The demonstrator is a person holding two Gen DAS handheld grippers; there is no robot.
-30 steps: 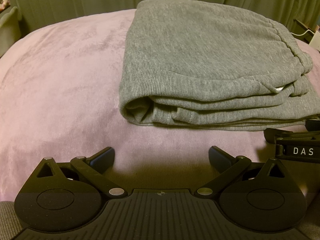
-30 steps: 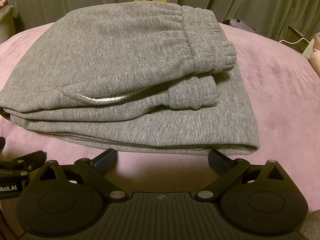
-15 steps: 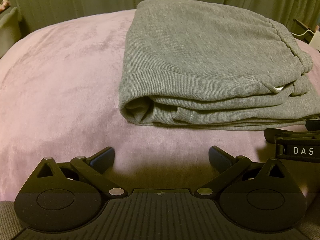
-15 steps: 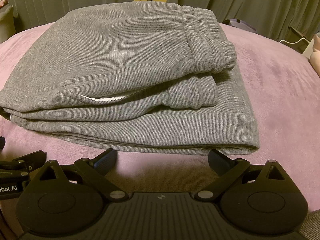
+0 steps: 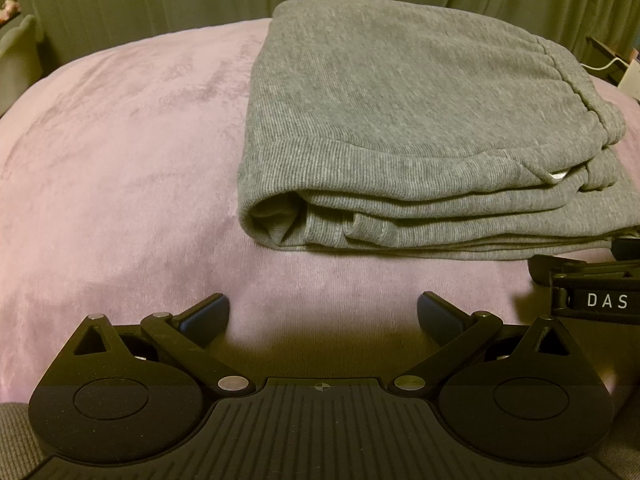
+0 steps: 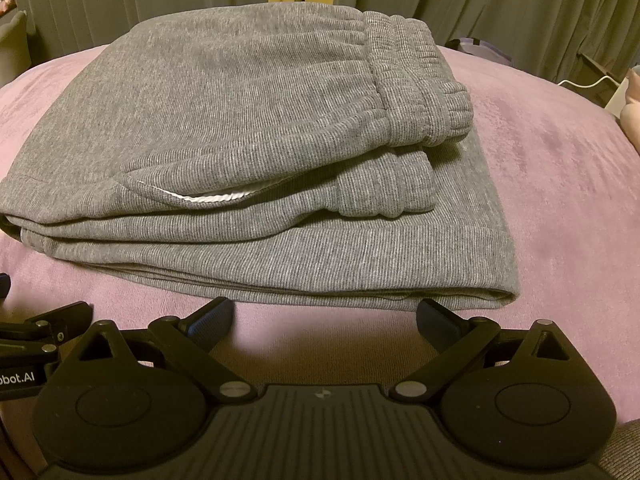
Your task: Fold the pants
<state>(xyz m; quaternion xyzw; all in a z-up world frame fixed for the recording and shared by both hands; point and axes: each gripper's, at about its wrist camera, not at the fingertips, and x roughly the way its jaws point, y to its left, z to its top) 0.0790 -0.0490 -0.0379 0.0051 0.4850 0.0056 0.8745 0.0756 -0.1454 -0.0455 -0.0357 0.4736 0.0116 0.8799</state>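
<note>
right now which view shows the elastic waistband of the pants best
The right wrist view: the ribbed waistband lies in full along the fold's right side. The left wrist view catches only its gathered edge at far right.

The left gripper (image 5: 323, 314) is built of matte black plastic, with two round housings, a ribbed centre plate, silver pivot screws and dark blue finger pads (image 5: 208, 314). The same construction is seen on the right gripper (image 6: 325, 316); white lettering "DAS" is printed on its side.
</note>
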